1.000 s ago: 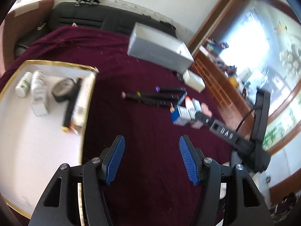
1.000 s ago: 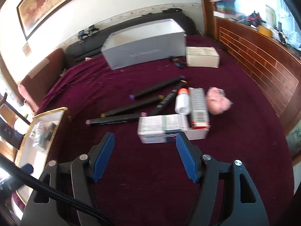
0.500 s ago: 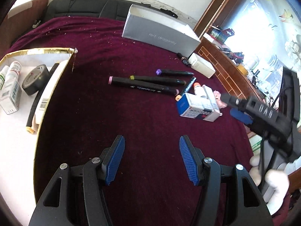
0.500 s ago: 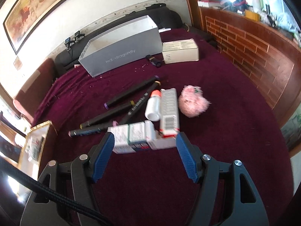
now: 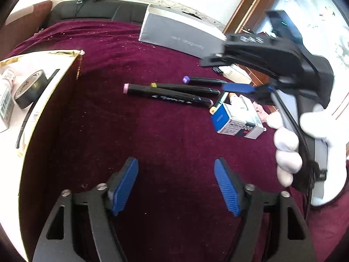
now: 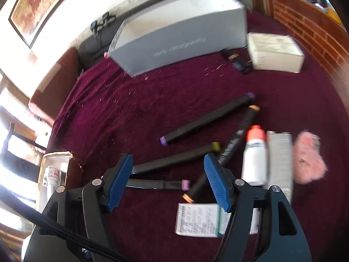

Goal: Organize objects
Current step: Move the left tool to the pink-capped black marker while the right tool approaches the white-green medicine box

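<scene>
Burgundy velvet cloth (image 5: 135, 135) carries slim black markers (image 6: 207, 119); left jaws opening empty, right jaws apart.

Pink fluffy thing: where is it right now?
In the right wrist view the pink fluffy thing lies at the far right of the maroon cloth, just beside the upright-lying grey carton and the white bottle.

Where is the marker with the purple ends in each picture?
Left wrist view: purple marker lies right of centre, farthest of the markers, its right end hidden behind the right tongs.
Right wrist view: purple marker lies slanted, right of centre.
Shared landmark: grey box behind it.
</scene>
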Motion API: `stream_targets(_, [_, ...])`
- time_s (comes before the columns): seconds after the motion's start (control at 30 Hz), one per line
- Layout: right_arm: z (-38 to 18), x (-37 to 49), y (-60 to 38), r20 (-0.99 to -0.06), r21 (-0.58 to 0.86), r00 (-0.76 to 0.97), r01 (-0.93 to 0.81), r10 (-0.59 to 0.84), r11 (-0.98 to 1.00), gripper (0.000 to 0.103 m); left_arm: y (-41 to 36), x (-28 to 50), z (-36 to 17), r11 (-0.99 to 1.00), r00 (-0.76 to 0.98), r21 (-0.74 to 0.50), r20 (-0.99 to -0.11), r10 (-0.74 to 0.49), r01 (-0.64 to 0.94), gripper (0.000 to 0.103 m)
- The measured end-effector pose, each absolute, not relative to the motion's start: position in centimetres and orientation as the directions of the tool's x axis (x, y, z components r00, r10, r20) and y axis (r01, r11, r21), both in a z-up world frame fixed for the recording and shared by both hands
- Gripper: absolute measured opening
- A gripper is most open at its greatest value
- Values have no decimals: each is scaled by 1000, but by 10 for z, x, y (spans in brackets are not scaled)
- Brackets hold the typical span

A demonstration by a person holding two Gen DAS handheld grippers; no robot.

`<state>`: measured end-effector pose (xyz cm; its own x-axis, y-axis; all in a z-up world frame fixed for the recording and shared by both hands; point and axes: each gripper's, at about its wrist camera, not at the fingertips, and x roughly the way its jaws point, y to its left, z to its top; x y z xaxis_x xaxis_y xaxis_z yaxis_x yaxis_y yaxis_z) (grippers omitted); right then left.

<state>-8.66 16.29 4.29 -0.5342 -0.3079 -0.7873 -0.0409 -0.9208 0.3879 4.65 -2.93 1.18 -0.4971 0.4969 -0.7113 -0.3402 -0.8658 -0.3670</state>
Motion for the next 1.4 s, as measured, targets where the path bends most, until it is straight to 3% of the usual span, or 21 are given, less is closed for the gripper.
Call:
stream_targets(0.2, [21,-94,143,-793,508,-405,-26,-455,-861,67,-27,46,12,-852,-486,-381,-703,519,-359,79])
stream_targets(0.43, [11,-107,123,-854,428,-338,-24,-396,-903,68,-27,45,12,-843,-480,-397,-696,534,-363,81])
stream_targets(0.53, [14,-103,118,-858,427,-319,-8,-402,-904,68,-30,41,11,-814,-460,-445,-673,579,-374,92])
stream_targets(0.57, [15,-101,119,-852,446,-312,-10,-421,-895,68,-31,40,11,-792,-447,-472,-655,609,-387,97])
stream_targets(0.73, [1,-95,120,-783,609,-139,23,-606,-793,74,-32,38,10,-780,-436,-494,-648,624,-384,97])
stream_targets(0.87, [3,-78,121,-676,732,-72,51,-734,-679,74,-40,36,9,-764,-430,-531,-632,645,-366,96])
stream_targets(0.97, [24,-57,136,-681,713,-160,78,-714,-697,74,-42,36,8,-761,-430,-535,-628,649,-366,96])
stream_targets(1.2, [80,19,193,-697,563,-490,79,-524,-823,74,-34,39,8,-789,-445,-480,-652,614,-384,97])
stream_targets(1.4, [77,51,221,-652,500,-668,-23,-359,-866,74,-49,49,23,-824,-477,-465,-672,566,-323,97])
